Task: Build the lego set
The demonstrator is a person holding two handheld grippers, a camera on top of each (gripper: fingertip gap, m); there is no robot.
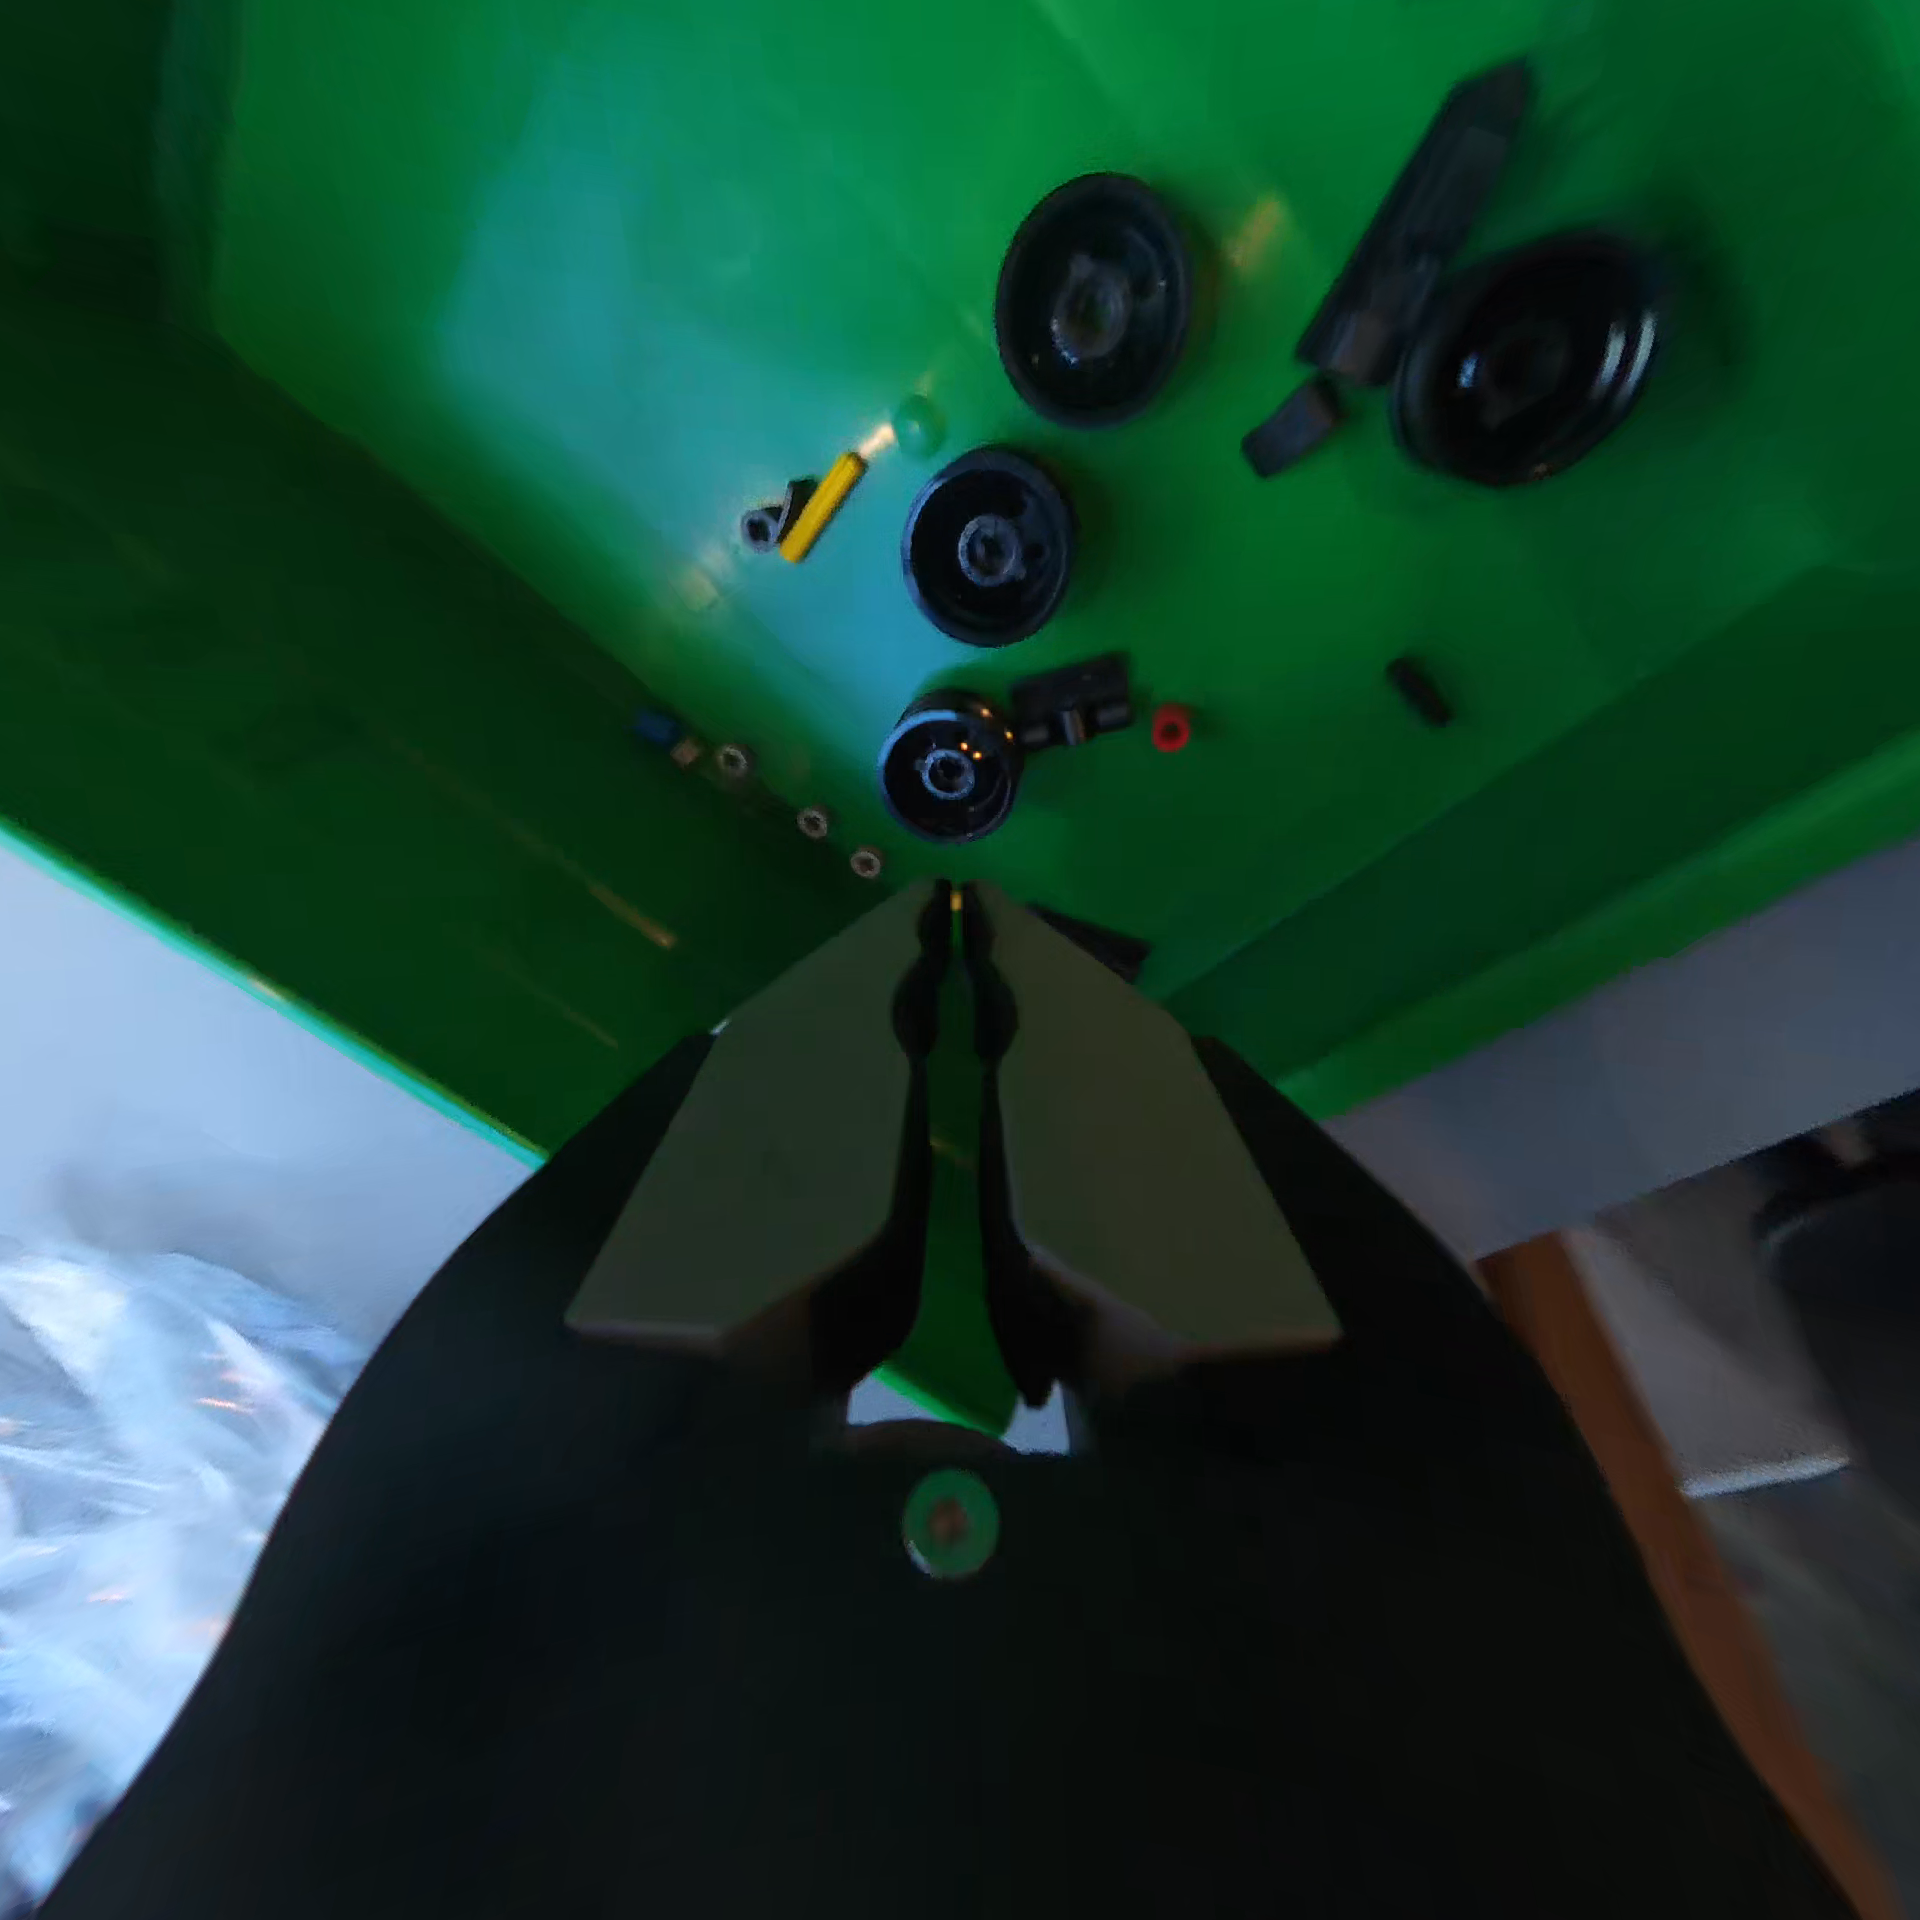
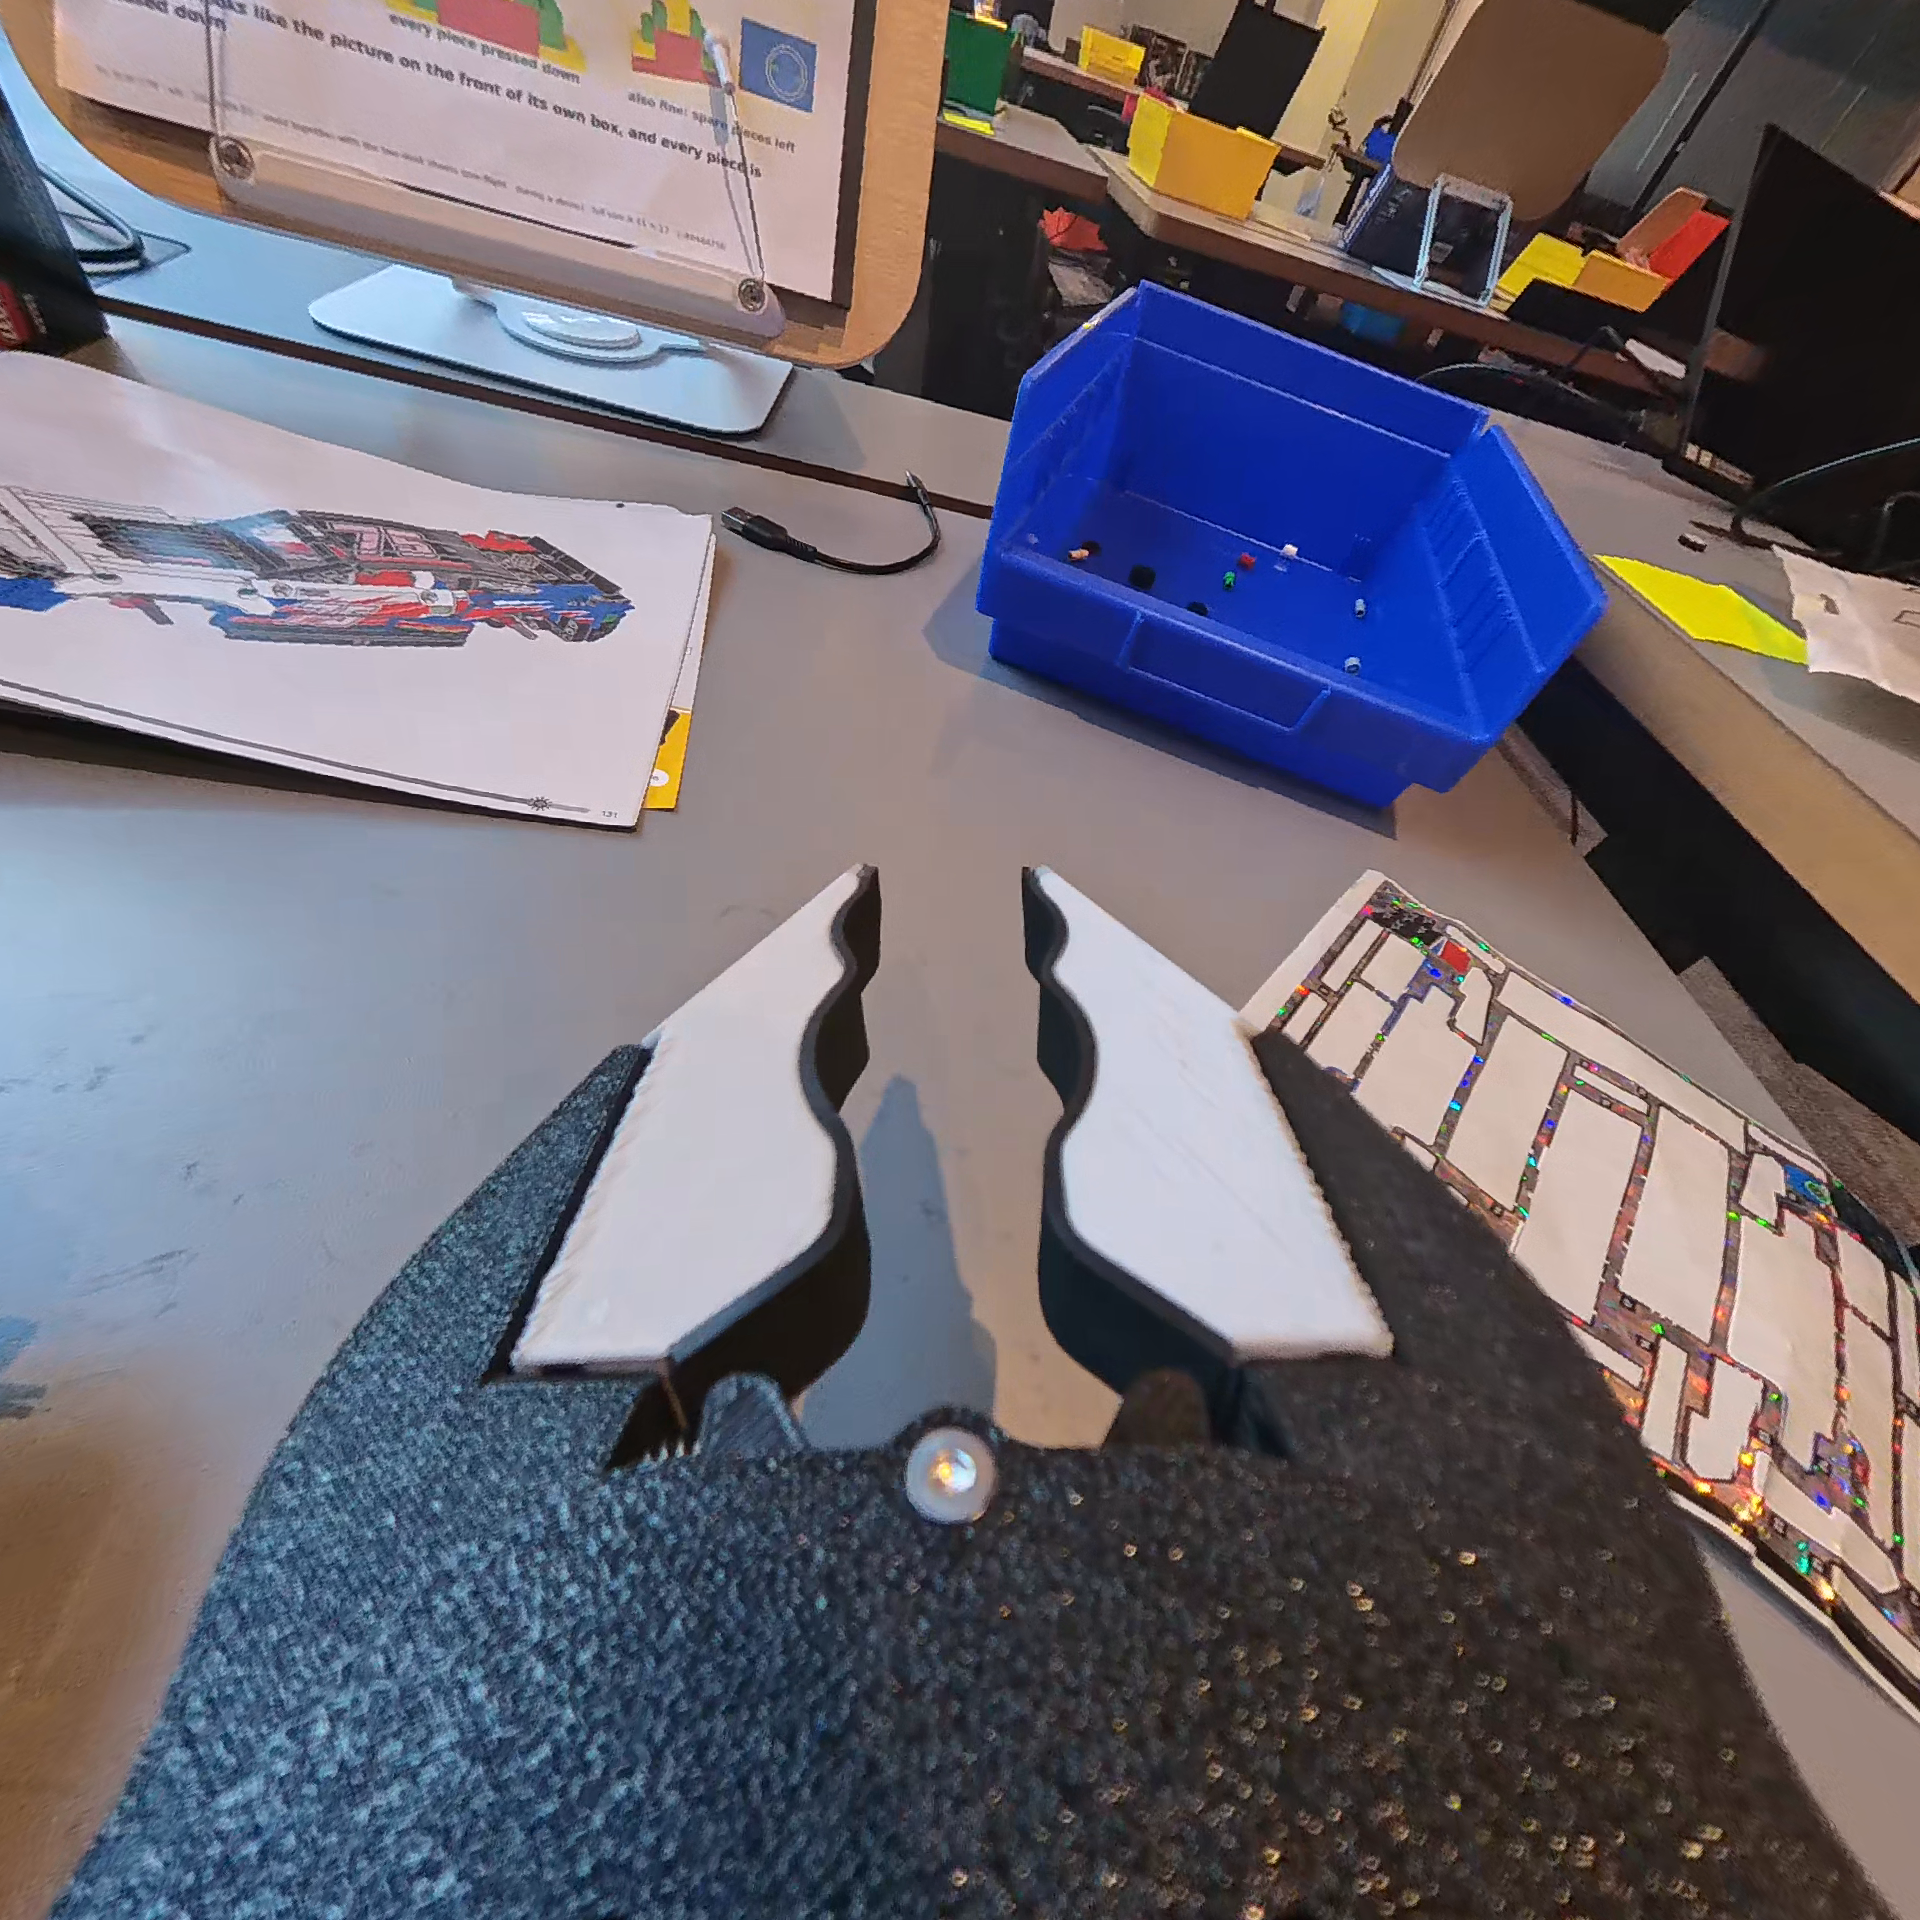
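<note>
In the left wrist view my left gripper (image 1: pixel 952 896) reaches into a green bin (image 1: pixel 416 727). Its jaws are almost closed, with a thin tan sliver of a small piece pinched at the tips. Just beyond the tips lie two small black wheels (image 1: pixel 948 767) (image 1: pixel 987 545) and two large black tyres (image 1: pixel 1091 301) (image 1: pixel 1522 374). A yellow axle (image 1: pixel 821 509), a red bush (image 1: pixel 1171 725), small grey bushes (image 1: pixel 816 823) and a long black piece (image 1: pixel 1423 218) also lie in the bin. My right gripper (image 2: pixel 951 883) is open and empty above the grey table (image 2: pixel 883 790).
A blue bin (image 2: pixel 1226 707) with several tiny pieces stands ahead right of my right gripper. An open instruction booklet (image 2: pixel 312 644) lies to the left, a sticker sheet (image 2: pixel 1558 1195) to the right. A monitor stand (image 2: pixel 561 343) and a black cable (image 2: pixel 831 545) are farther back. The gap from one gripper's tips to the other's is roughly 85 centimeters. It is some 6 centimeters from my left tips to the red bush (image 1: pixel 1171 725).
</note>
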